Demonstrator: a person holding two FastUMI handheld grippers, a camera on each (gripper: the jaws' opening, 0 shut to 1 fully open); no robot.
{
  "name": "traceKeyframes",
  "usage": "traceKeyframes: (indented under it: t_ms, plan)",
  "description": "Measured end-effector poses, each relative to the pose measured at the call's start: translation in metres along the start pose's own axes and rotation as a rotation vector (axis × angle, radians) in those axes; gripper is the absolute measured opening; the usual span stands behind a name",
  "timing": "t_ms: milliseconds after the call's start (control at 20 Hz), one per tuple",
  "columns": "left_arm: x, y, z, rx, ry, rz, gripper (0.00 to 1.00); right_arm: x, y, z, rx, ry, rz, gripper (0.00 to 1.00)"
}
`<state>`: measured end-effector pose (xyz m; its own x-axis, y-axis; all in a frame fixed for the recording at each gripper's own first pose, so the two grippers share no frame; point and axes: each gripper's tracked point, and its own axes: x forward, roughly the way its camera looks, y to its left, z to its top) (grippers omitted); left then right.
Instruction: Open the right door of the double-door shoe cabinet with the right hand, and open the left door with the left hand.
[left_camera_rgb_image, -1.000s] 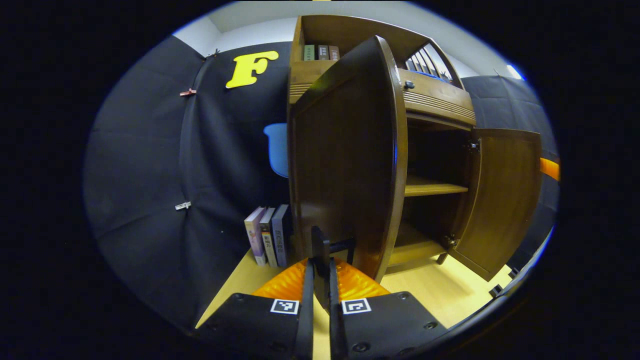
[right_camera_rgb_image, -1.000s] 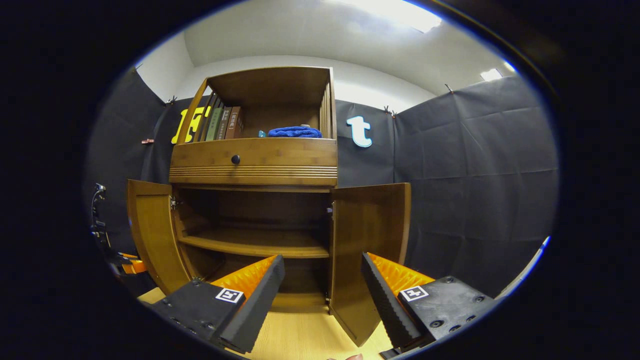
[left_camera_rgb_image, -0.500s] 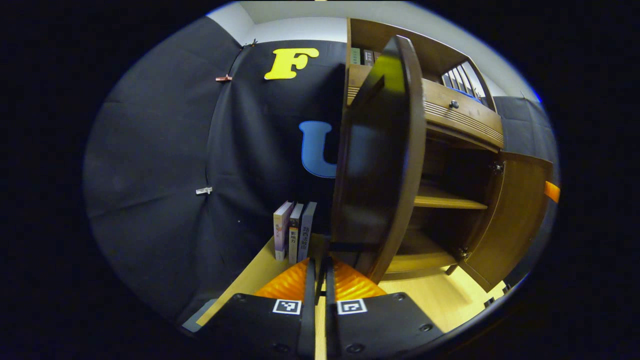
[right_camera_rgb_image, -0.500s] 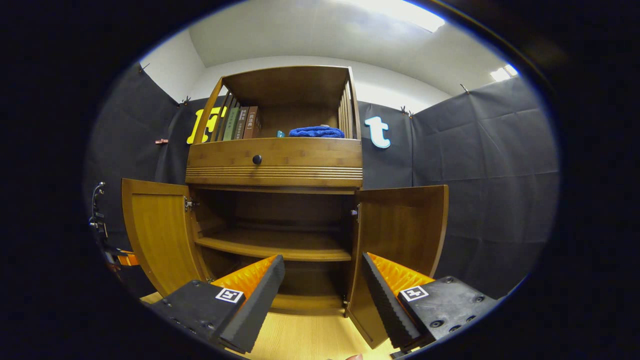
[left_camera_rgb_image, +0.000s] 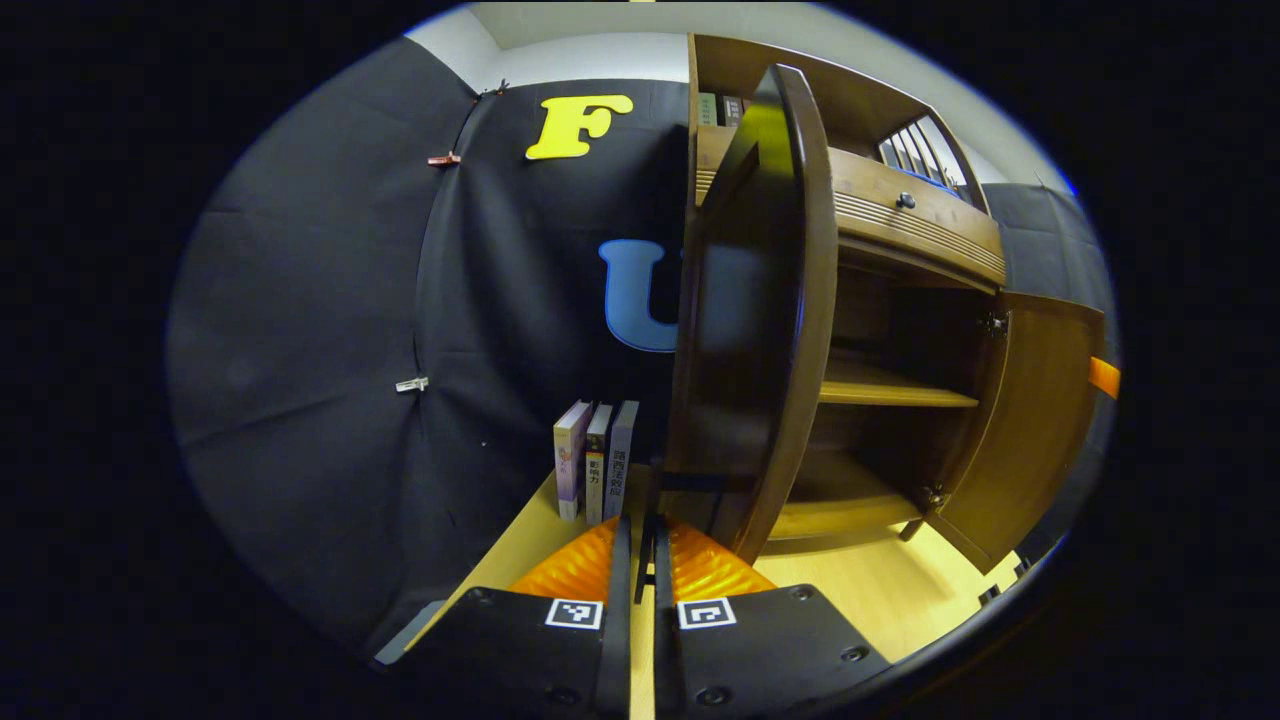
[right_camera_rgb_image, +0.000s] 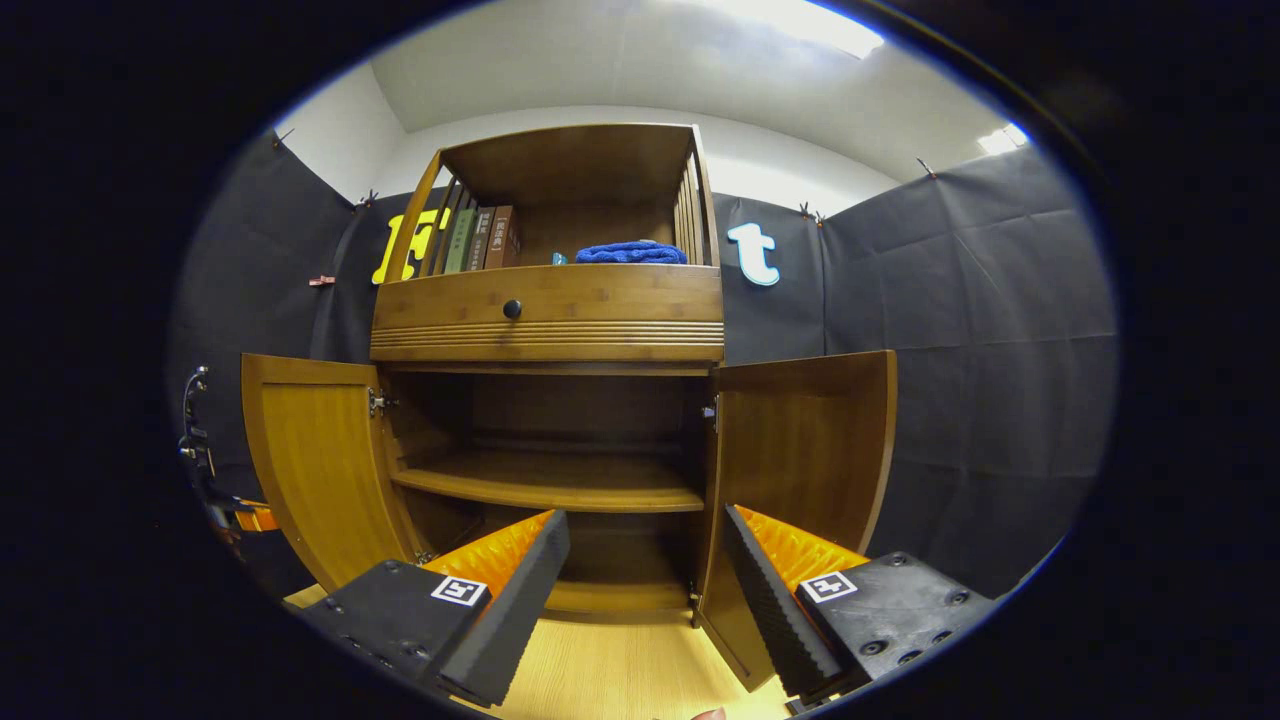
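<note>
Doors swung wide: your left gripper (left_camera_rgb_image: 645, 545) clamps the left door (left_camera_rgb_image: 760, 300) handle (left_camera_rgb_image: 690, 482); your right gripper (right_camera_rgb_image: 645, 560) hangs open before the shoe cabinet (right_camera_rgb_image: 550, 310).

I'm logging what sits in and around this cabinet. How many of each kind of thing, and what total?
Books beside the cabinet: 3
Books on the top shelf: 3
Blue cloth: 1
Open doors, left door and right door: 2
Drawer knob: 1
Total: 10
</note>
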<state>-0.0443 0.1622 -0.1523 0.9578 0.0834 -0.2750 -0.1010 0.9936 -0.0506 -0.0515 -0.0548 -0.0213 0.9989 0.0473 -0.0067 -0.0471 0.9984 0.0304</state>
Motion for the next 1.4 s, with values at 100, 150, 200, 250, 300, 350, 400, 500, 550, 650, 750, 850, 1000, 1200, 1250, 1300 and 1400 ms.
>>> traceKeyframes:
  t_ms: [100,150,200,250,300,350,400,500,550,650,750,850,1000,1200,1250,1300,1400]
  plan:
    - [-0.006,0.000,-0.003,0.002,0.006,0.012,0.13,0.003,0.002,-0.002,0.009,0.006,0.010,0.98]
    - [-0.008,0.001,-0.004,-0.003,0.008,0.017,0.13,0.005,0.003,-0.003,0.013,0.008,0.015,0.98]
    - [-0.011,0.002,-0.006,-0.010,0.009,0.029,0.13,0.006,0.005,-0.003,0.013,0.009,0.021,1.00]
    - [-0.014,0.005,-0.010,-0.014,0.013,0.042,0.13,0.008,0.006,-0.004,0.011,0.011,0.027,1.00]
    - [-0.019,0.005,-0.012,-0.020,0.018,0.047,0.13,0.009,0.008,-0.005,0.007,0.014,0.033,1.00]
    - [-0.024,0.007,-0.014,-0.026,0.020,0.052,0.14,0.010,0.011,-0.006,0.005,0.016,0.038,1.00]
    - [-0.028,0.008,-0.016,-0.030,0.022,0.055,0.14,0.012,0.013,-0.008,0.005,0.018,0.042,0.98]
    - [-0.040,0.011,-0.019,-0.022,0.014,0.062,0.18,0.017,0.018,-0.012,0.012,0.021,0.049,1.00]
    - [-0.046,0.012,-0.017,-0.015,0.007,0.064,0.21,0.020,0.020,-0.012,0.014,0.022,0.048,1.00]
    - [-0.058,0.013,-0.015,0.001,-0.008,0.073,0.31,0.026,0.024,-0.016,0.017,0.025,0.048,0.98]
    - [-0.069,0.009,-0.015,0.017,-0.019,0.079,0.53,0.033,0.031,-0.019,0.011,0.024,0.055,0.98]
    - [-0.078,0.002,-0.015,0.030,-0.027,0.069,0.73,0.039,0.034,-0.023,-0.016,0.024,0.051,0.98]
    - [-0.090,-0.003,-0.009,0.069,-0.054,0.086,0.89,0.049,0.034,-0.029,-0.029,0.025,0.028,0.98]
    - [-0.096,-0.033,-0.018,0.089,-0.024,0.055,0.97,0.067,0.040,-0.036,-0.026,0.031,0.007,0.98]
    - [-0.102,-0.043,-0.016,0.086,-0.020,0.028,0.96,0.070,0.043,-0.036,-0.036,0.030,0.011,0.98]
    - [-0.102,-0.054,-0.016,0.085,-0.025,0.007,0.96,0.073,0.046,-0.036,-0.052,0.028,0.015,0.98]
    - [-0.100,-0.079,-0.014,0.085,-0.042,-0.041,0.96,0.078,0.060,-0.035,-0.074,0.024,0.038,0.98]
